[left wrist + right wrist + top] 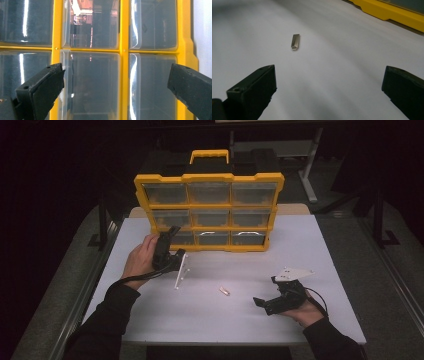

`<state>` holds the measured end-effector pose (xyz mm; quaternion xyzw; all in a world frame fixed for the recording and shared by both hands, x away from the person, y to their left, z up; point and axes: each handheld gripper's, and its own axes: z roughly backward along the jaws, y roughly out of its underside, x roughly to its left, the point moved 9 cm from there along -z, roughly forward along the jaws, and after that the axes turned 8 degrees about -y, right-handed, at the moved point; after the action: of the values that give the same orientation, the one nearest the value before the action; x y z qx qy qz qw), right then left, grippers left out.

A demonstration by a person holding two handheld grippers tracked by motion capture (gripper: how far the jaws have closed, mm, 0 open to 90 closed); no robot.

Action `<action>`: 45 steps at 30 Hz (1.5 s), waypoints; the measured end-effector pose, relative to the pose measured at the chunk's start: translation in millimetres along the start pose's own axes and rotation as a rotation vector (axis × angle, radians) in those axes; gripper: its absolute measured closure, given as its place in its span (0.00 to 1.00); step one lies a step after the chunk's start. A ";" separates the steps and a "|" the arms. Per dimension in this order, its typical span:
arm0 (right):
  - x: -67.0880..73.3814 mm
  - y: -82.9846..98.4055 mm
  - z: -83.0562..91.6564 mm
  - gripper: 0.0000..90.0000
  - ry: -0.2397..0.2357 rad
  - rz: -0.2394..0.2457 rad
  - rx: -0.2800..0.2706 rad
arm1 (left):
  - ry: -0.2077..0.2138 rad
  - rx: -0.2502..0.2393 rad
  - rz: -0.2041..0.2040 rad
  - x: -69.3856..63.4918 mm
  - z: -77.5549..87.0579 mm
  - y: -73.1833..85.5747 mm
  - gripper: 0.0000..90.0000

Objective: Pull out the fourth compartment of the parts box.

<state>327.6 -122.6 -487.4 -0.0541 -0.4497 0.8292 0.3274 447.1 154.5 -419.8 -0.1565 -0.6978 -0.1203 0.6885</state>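
**Small metal piece waits mid-worktop while both grippers stand open**

A dark room surrounds a white worktop [310,240], with a yellow plastic organiser of nine clear-fronted drawers [210,212] standing upright along its far edge. The small, silvery, hexagonal metal piece [224,291] lies alone near the middle of the worktop, nearer the front edge, touching nothing. The right gripper [264,301] rests low near the front right corner, its jaws wide apart and aimed at the piece [295,42], which lies ahead of them and left of their centre line. The left gripper [172,231] is held up against the organiser's bottom left drawer, jaws also apart, facing the clear drawer fronts [92,85]. A thin white strip [182,271] leans just beside it.

The likely trouble is the pick-up: the piece is small and flat on a smooth surface, so jaws closing off-centre could flick or roll it away. The left gripper could also push the upright organiser backward if it presses rather than pulls.
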 end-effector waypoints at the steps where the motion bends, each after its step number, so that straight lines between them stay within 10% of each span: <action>1: -0.1 0.0 0.0 0.00 0.000 0.000 0.000 | 0.000 0.006 -0.008 1.4 -0.4 0.9 0.00; 45: -0.7 -0.4 1.3 0.00 0.003 -0.002 -0.006 | -0.021 0.075 -0.064 44.7 -23.5 29.2 0.17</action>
<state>327.9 -123.8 -486.5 -0.0557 -0.4517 0.8276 0.3285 479.8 174.7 -376.0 -0.1095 -0.7138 -0.1142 0.6822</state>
